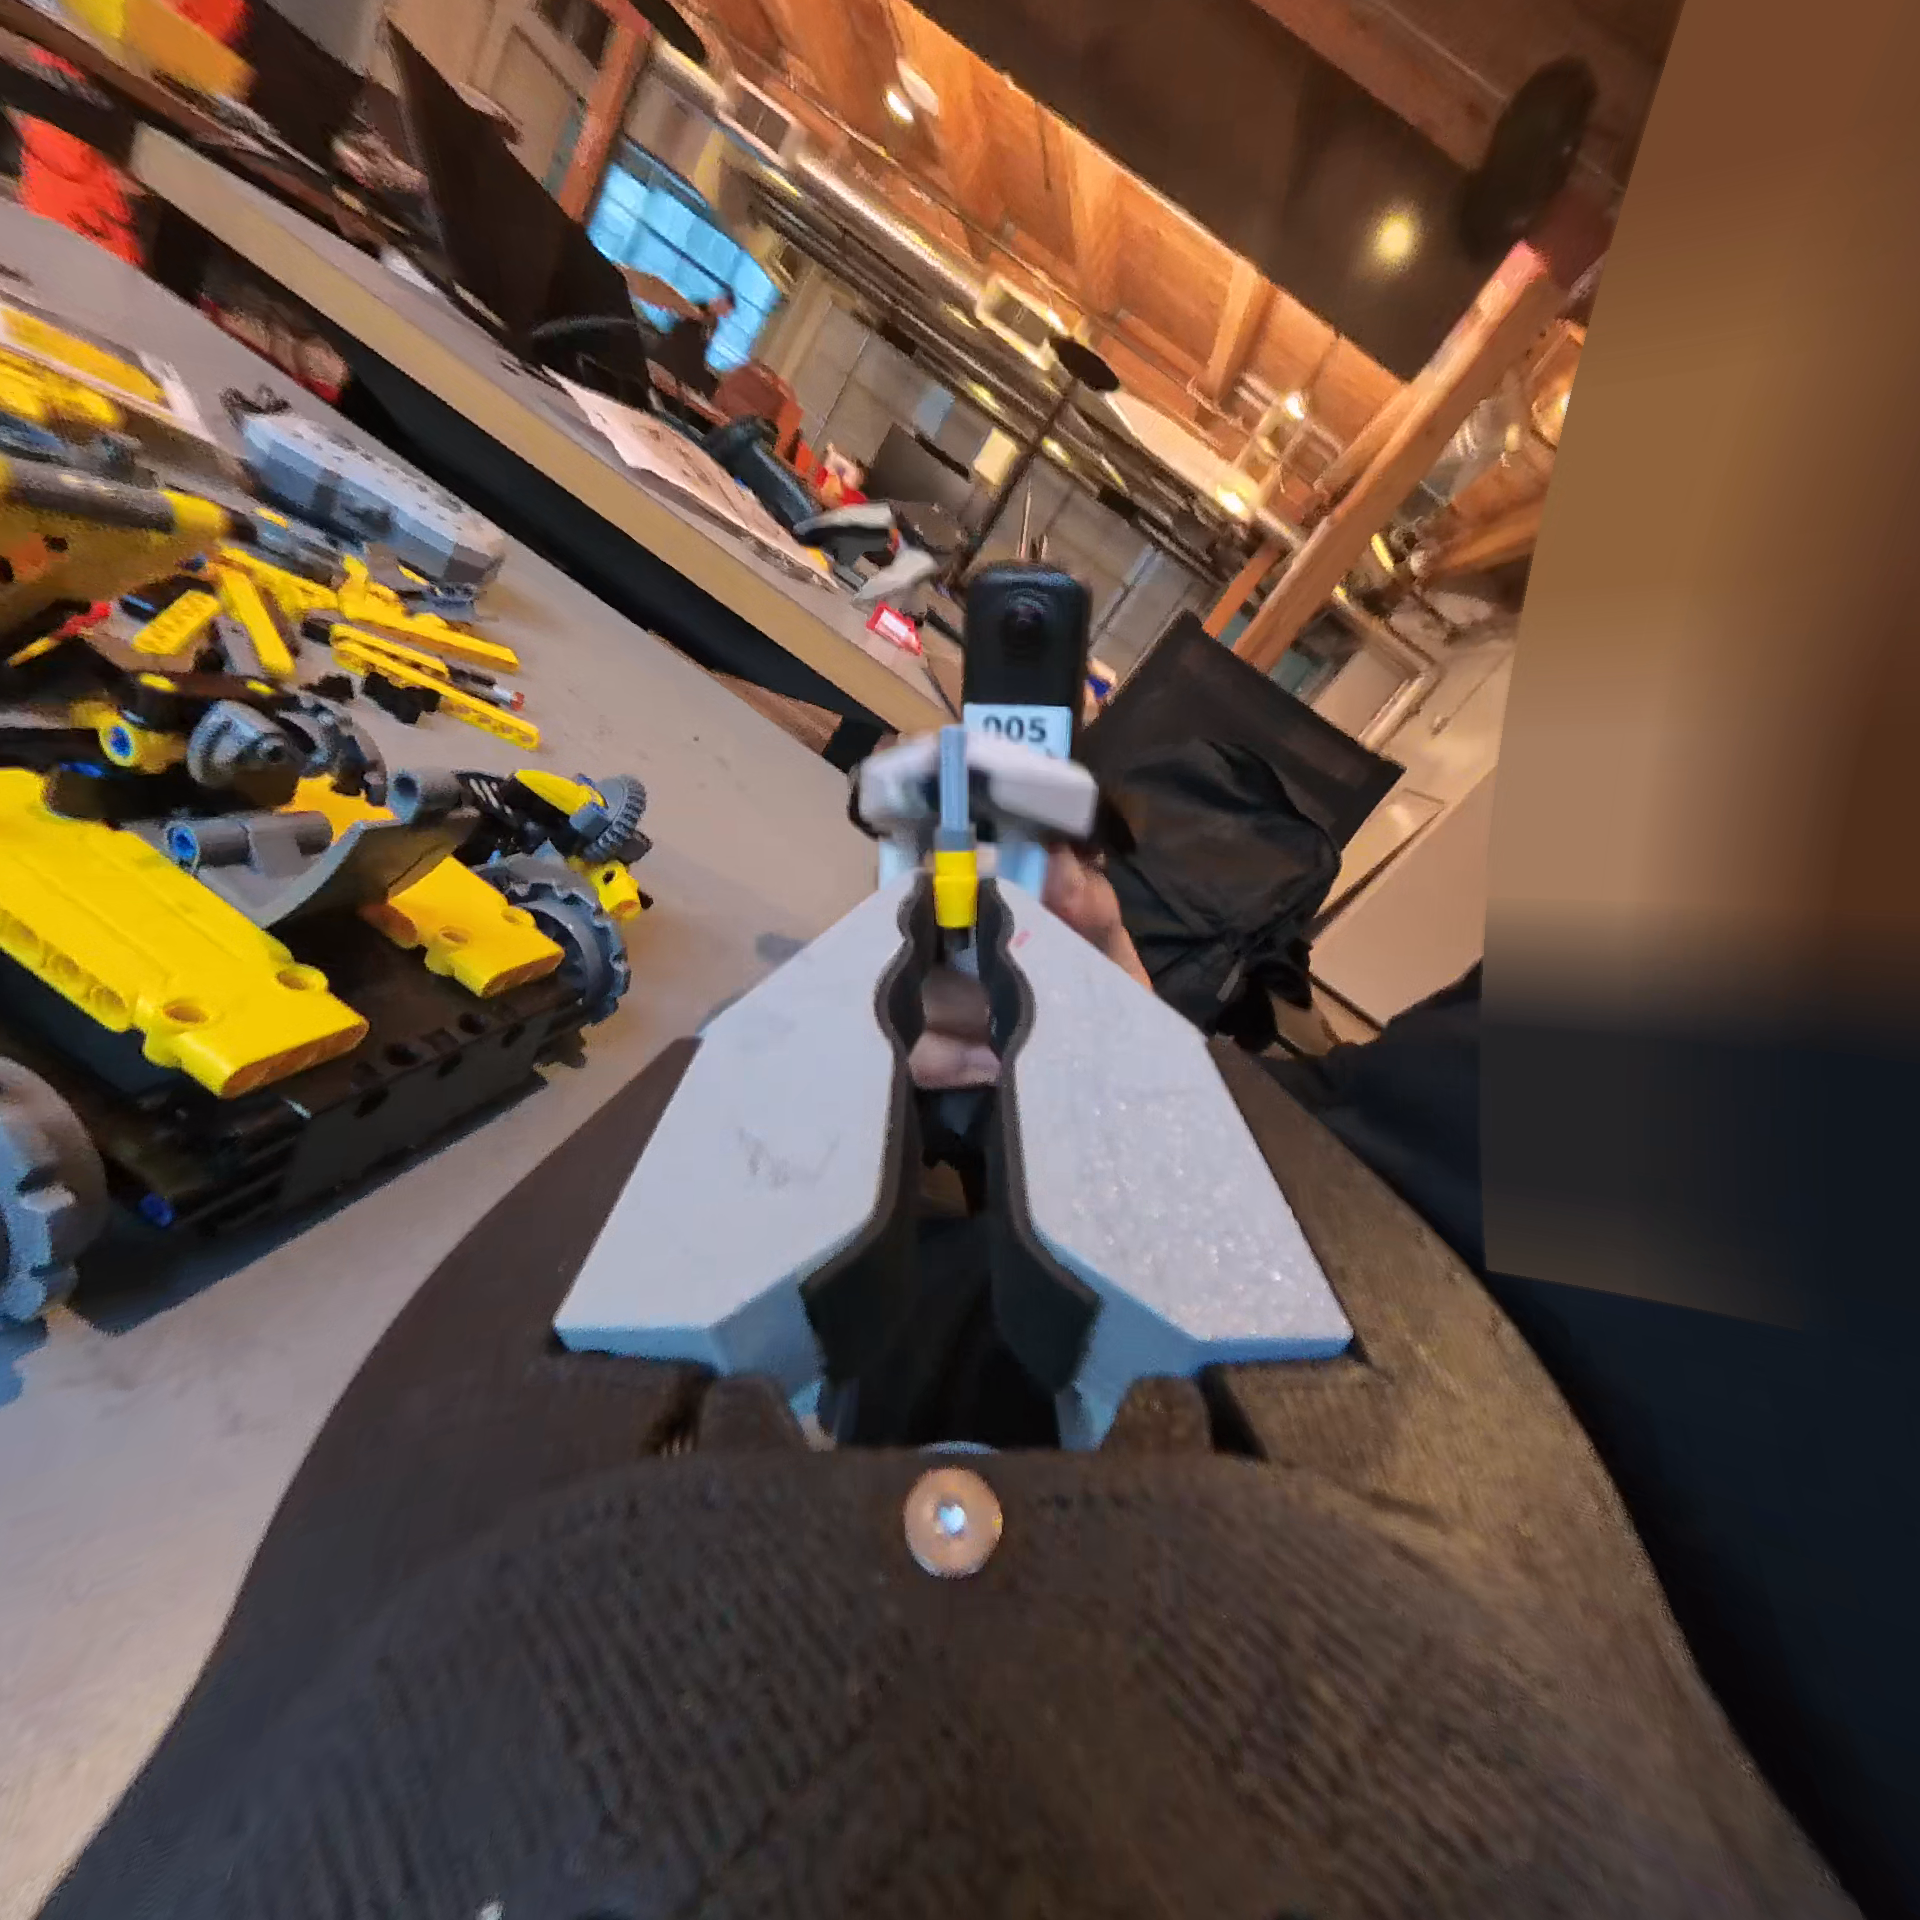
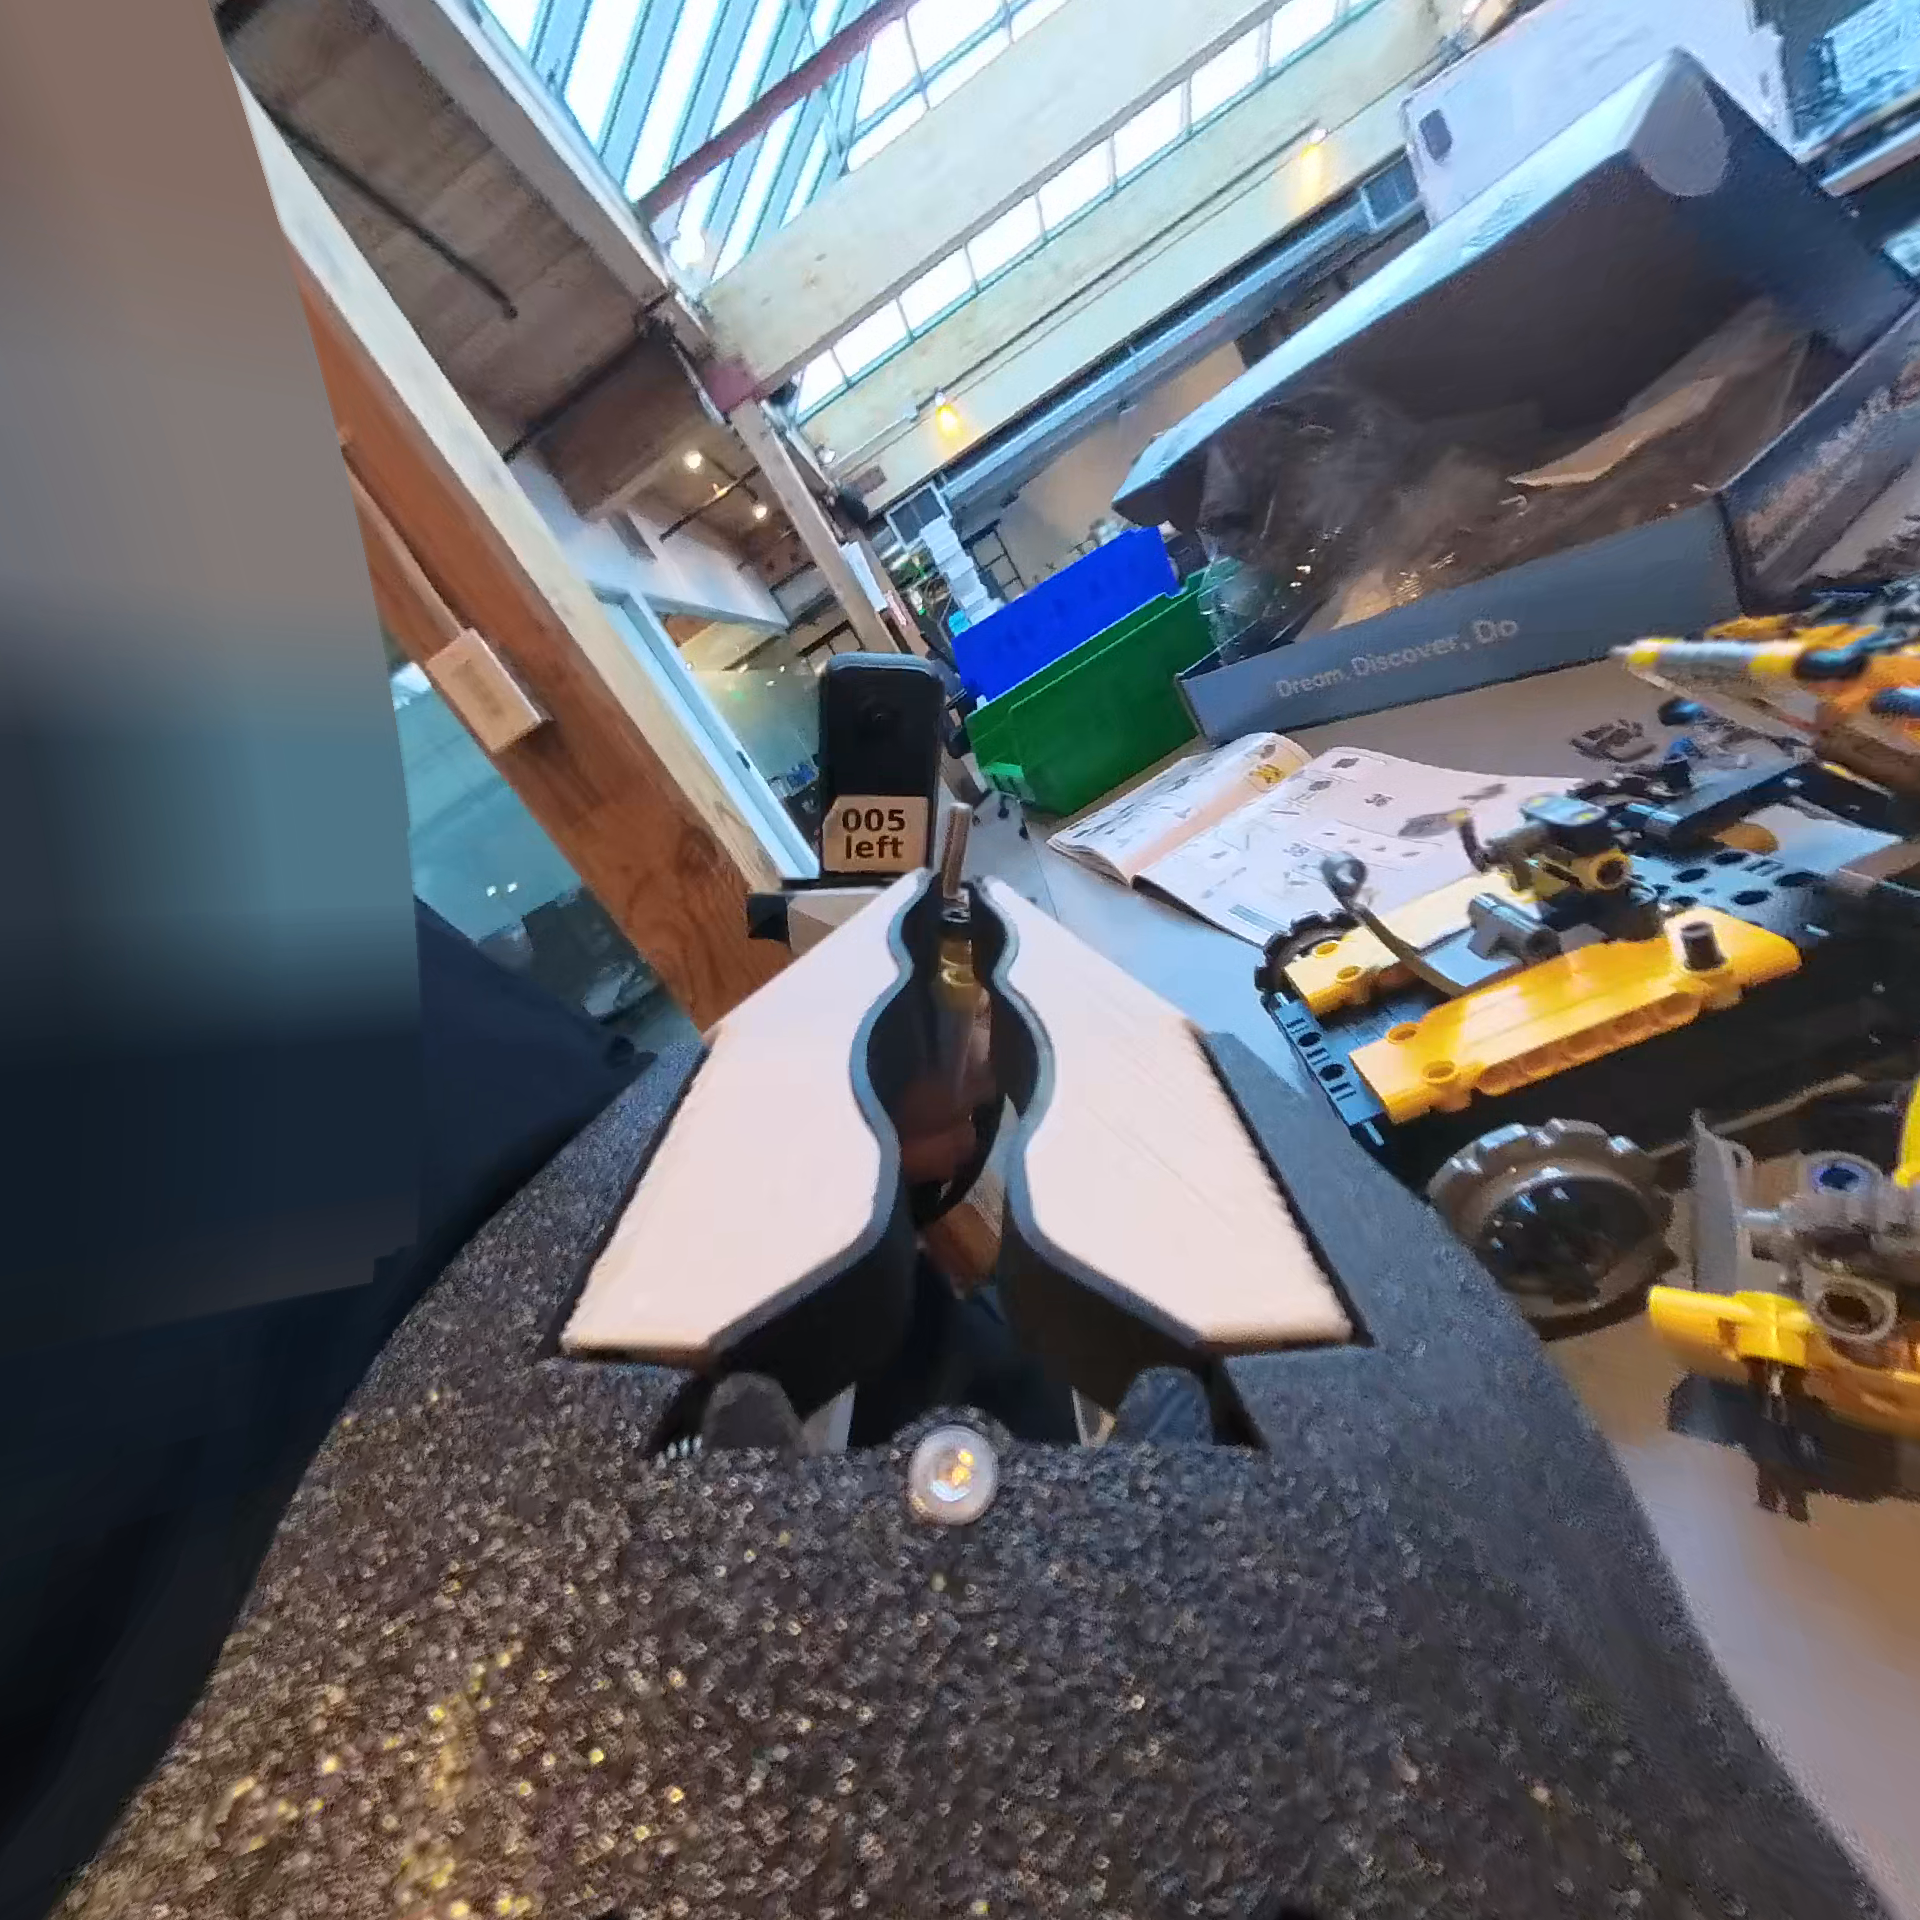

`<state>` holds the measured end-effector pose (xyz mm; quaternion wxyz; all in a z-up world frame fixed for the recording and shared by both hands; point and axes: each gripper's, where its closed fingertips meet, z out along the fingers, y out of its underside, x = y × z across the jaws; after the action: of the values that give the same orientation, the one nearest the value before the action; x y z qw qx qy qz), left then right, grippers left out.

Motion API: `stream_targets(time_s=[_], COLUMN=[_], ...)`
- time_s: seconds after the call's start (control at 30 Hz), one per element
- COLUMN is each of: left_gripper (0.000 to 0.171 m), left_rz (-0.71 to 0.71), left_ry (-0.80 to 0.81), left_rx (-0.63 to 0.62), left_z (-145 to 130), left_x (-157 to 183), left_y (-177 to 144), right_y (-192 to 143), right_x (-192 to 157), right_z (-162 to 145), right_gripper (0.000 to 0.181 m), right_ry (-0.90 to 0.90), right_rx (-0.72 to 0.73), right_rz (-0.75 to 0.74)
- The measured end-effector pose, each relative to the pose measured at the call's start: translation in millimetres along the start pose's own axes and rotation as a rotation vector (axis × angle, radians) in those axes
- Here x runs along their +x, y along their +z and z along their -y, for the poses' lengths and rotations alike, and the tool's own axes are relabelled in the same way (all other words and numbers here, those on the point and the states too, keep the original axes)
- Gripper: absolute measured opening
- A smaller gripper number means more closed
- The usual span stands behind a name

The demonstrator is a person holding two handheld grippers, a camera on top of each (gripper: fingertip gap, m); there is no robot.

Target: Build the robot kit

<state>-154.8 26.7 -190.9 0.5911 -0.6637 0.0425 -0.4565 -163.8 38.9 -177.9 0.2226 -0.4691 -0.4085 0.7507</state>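
Observation:
My left gripper (image 1: 954, 896) is shut on a small yellow connector (image 1: 954, 878), and a thin grey axle (image 1: 954, 790) sticks out of it. The right gripper (image 1: 977, 795) faces it tip to tip, held above the table edge. In the right wrist view my right gripper (image 2: 954, 891) is shut around the grey axle (image 2: 957, 847), whose end pokes past the tips. The yellow connector (image 2: 951, 971) shows through the gap between the fingers. The left gripper's black camera (image 2: 878, 748) stands just behind. A hand shows behind the fingers in both views.
A yellow and black toy vehicle model (image 1: 156, 935) with grey wheels (image 2: 1548, 1226) sits on the grey table (image 1: 727, 790). Loose yellow beams (image 1: 416, 644) and a grey block (image 1: 374, 499) lie beyond it. An open booklet (image 2: 1247, 831), a black box (image 2: 1507, 468) and a green bin (image 2: 1091, 707) stand farther off. Both grippers' tips are close together, under 4 cm apart.

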Motion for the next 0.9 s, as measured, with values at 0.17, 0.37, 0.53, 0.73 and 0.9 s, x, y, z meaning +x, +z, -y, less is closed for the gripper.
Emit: stream_targets(time_s=[0.17,0.37,0.53,0.73,0.9], left_gripper=[0.005,0.005,0.005,0.005,0.005], left_rz=[-0.004,0.01,0.045,0.023,0.036], left_ry=[-0.023,0.065,0.192,0.212,0.23], left_rx=[-0.005,-0.106,-0.147,-0.183,-0.19], left_z=[-5,-19,-21,-25,-25], left_x=[-4,-5,-1,3,3], left_y=[-4,4,4,6,3], right_y=[-35,-11,-10,-9,-8], right_x=[23,10,-3,-9,-10], right_z=[35,-17,-33,-37,-39], right_gripper=[0.0,0.022,0.008,0.007,0.006], right_ry=[0.01,-0.154,-0.165,-0.206,-0.217], right_rx=[0.087,-0.272,-0.388,-0.409,-0.414], right_rz=[-0.073,-0.06,0.028,0.054,0.052])
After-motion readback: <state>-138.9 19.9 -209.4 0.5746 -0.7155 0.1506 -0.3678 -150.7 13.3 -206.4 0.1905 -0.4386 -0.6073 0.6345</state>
